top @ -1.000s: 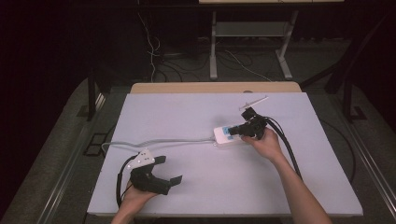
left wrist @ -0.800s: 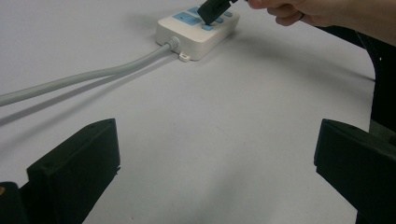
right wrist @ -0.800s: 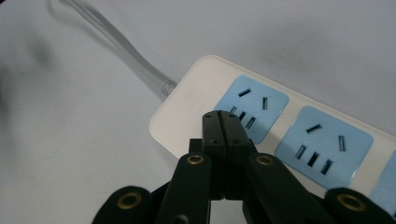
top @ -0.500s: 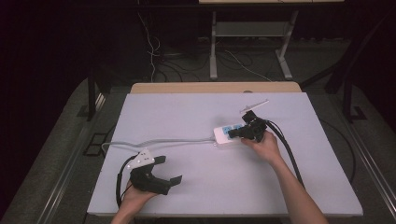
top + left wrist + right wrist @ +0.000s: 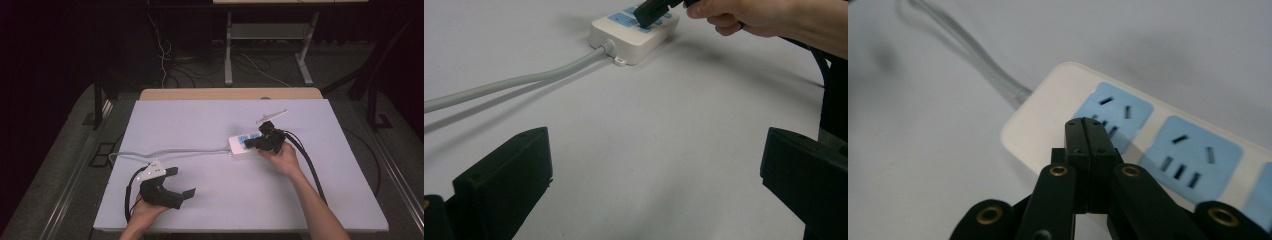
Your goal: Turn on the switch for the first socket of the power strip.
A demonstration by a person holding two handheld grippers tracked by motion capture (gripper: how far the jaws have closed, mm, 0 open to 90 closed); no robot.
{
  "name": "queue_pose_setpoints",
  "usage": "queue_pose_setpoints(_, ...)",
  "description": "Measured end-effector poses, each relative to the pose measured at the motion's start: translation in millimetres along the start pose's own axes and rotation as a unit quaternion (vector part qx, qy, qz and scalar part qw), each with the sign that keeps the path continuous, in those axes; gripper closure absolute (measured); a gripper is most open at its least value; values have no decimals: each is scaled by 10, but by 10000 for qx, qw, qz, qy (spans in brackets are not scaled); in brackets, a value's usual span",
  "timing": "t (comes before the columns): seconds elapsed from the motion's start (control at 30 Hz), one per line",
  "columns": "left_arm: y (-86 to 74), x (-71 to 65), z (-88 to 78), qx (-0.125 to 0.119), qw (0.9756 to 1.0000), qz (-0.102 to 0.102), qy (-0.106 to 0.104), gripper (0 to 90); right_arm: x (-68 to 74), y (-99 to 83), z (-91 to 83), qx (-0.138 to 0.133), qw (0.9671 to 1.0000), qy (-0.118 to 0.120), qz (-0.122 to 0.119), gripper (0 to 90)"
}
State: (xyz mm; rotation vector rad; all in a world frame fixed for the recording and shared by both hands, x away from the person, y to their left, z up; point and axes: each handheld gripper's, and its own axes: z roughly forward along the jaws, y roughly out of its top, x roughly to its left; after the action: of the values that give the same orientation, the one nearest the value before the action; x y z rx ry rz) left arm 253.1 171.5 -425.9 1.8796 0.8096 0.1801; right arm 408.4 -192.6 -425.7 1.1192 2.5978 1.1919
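A white power strip [image 5: 239, 145] with blue socket faces lies right of the table's middle. Its grey cable [image 5: 170, 151] runs left across the white table [image 5: 210, 120]. My right gripper [image 5: 248, 144] is shut with nothing between its jaws. In the right gripper view its closed tips [image 5: 1084, 131] hover over the end socket of the strip [image 5: 1043, 120]. My left gripper [image 5: 181, 182] rests open near the front left corner, empty. From the left gripper view [image 5: 654, 150] the strip [image 5: 634, 32] and the right gripper [image 5: 649, 12] lie far ahead.
A black cable [image 5: 310, 165] trails from the right gripper along the forearm to the table's near edge. A wooden strip [image 5: 230, 94] borders the far edge. Behind it stand a metal frame [image 5: 265, 35] and loose floor cables [image 5: 165, 55].
My right gripper has shifted slightly down and left over the power strip's end socket. The left gripper has stayed where it was.
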Motion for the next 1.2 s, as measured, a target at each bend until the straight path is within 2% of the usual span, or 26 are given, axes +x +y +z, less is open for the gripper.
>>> queue_pose_setpoints(0.13,-3,2,-2,0,10000,-10,4,0,-9,-16,-2,-50,9999,17,88,900)
queue_pose_setpoints(0.43,0,8,4,4,10000,-11,8,0,50,-17,-5,46,9999,-149,-3,900)
queue_pose_setpoints(0.57,1,16,2,8,10000,-6,15,0,27,-43,-8,-53,10000,-77,20,900)
queue_pose_setpoints(0.67,-1,29,4,11,10000,-30,21,0,-4,-38,-8,-45,10000,25,52,900)
queue_pose_setpoints(0.83,-4,47,3,15,10000,-46,22,0,-15,-23,-10,8,9999,66,89,900)
queue_pose_setpoints(1.03,-3,45,0,1,10000,-50,24,0,4,6,-44,147,9999,-36,0,900)
queue_pose_setpoints(1.13,-4,45,0,4,10000,-54,24,0,-12,15,-89,-10,9999,50,114,900)
queue_pose_setpoints(1.2,-4,45,1,7,10000,-53,23,0,-23,30,-119,-46,9999,42,104,900)
